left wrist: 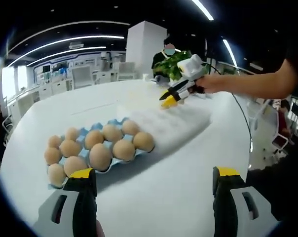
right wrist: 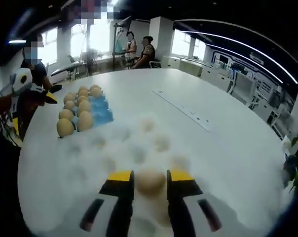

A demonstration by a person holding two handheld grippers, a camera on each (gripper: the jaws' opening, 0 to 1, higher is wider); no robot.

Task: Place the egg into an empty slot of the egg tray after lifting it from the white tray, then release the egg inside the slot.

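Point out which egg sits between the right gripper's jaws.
It is the lone egg on the white tray, framed by the right gripper and its yellow-tipped jaws. The other eggs sit in the blue egg tray, far off to the side.

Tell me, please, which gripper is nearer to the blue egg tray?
Left. The left gripper hangs open just short of the blue egg tray; the right gripper is over the white tray beyond it, jaws around an egg.

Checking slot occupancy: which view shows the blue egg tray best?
Left gripper view: the blue egg tray lies close ahead, each brown egg distinct, blue cups visible at its far edge. In the right gripper view the tray sits farther off at an angle, its eggs overlapping.
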